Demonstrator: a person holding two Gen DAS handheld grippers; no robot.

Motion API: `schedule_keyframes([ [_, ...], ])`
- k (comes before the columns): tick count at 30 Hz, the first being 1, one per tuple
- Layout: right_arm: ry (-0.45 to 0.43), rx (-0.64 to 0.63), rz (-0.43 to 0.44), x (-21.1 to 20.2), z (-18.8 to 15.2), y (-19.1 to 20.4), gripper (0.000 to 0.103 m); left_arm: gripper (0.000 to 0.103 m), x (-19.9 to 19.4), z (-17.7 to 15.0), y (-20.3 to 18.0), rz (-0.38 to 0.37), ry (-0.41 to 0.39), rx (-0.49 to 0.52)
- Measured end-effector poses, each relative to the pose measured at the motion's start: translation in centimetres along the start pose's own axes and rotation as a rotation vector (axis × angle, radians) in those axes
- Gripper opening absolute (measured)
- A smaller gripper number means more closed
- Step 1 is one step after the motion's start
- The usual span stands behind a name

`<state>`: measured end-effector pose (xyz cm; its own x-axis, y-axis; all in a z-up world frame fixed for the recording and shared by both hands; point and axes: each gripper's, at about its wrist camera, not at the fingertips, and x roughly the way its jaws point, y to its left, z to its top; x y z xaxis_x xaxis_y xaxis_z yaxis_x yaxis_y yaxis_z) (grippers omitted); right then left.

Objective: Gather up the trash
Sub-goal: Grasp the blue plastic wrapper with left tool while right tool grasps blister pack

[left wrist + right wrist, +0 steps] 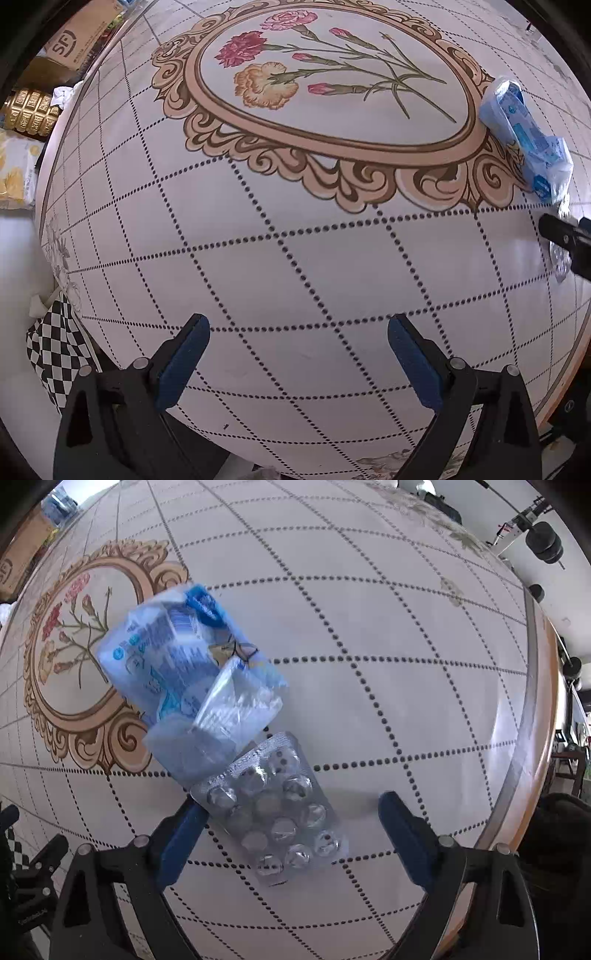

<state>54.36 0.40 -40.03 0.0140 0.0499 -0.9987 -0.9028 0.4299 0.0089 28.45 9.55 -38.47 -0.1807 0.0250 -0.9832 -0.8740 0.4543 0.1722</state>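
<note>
A crumpled blue and clear plastic wrapper [192, 672] lies on the round patterned table [406, 664]. An empty silver blister pack [280, 812] lies just in front of it, overlapping its near end. My right gripper [291, 834] is open, its blue-padded fingers on either side of the blister pack, low over the table. In the left wrist view the wrapper [524, 136] lies at the far right, with the right gripper's black finger [565, 240] beside it. My left gripper [297, 362] is open and empty over bare table near its front edge.
Beyond the table's left edge are a cardboard box [81, 37], a gold embossed object [31, 110], a yellow-white package [16, 170] and a black-and-white checkered bag [55, 347]. The table's wooden rim [539, 738] curves along the right.
</note>
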Motion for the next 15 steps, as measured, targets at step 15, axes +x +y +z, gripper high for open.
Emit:
schedule_keyframes([
  [15, -0.01, 0.378, -0.023, -2.4, -2.4, -12.8, 0.055, 0.099, -4.1, 6.1, -5.4, -0.049, -0.042, 0.021],
])
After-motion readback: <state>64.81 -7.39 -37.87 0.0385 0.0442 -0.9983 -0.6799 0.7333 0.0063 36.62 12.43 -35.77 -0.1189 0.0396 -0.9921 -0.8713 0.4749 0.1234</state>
